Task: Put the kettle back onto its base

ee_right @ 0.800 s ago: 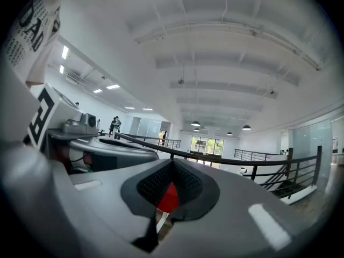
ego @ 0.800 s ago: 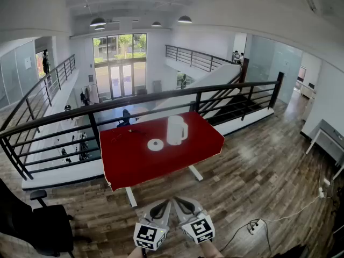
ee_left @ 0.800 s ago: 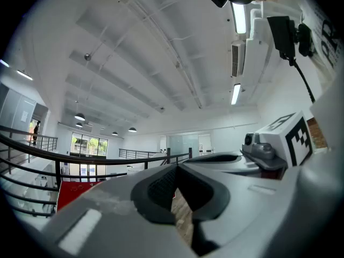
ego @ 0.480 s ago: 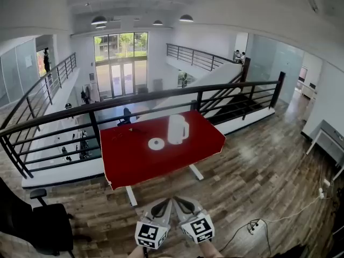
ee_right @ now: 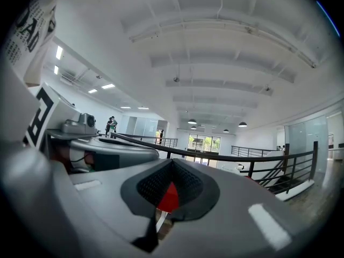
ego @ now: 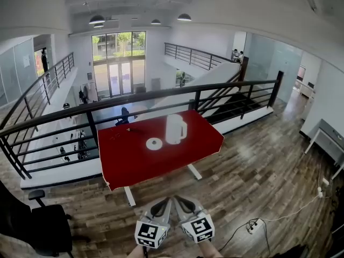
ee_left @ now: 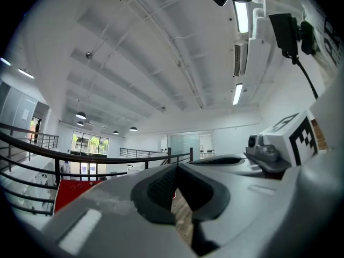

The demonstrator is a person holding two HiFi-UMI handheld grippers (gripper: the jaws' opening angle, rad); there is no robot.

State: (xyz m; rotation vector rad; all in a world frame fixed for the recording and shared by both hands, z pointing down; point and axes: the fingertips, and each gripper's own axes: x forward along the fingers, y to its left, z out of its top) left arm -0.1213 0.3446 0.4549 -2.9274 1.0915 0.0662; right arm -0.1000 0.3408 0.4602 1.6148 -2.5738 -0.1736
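Standing well back from the red surface (ego: 140, 165), the person holds both tools low and close to the body, so the task looks to be at its very beginning: the approach, before any reach. The left tool (ego: 165, 203) and the right tool (ego: 180, 202) lie side by side, almost touching, and both point level toward the surface. In the left gripper view the jaws of the left tool are closed together with nothing between them; only floor shows through the small gap behind the tips. The right gripper view shows the same for the right tool: jaws fully together, holding nothing, with a bit of the red surface visible through the gap. The white kettle (ego: 174, 129) stands upright on the surface, far ahead of the tools and well apart from them, with its handle on the side of the right tool. Its round white base (ego: 154, 143) lies flat just beside it, toward the left-tool side and a little nearer to the tools; the kettle is not on it. Beyond the surface a black railing (ego: 107, 106) runs across. In my judgement the next move calls for walking forward over the wooden floor (ego: 258, 176) until the kettle is within reach. Then one tool must open, most likely the right one since the handle faces that side. After the jaws close on the handle, the kettle needs a lift, a short carry toward the left-tool side, and a straight lowering onto the middle of the base.
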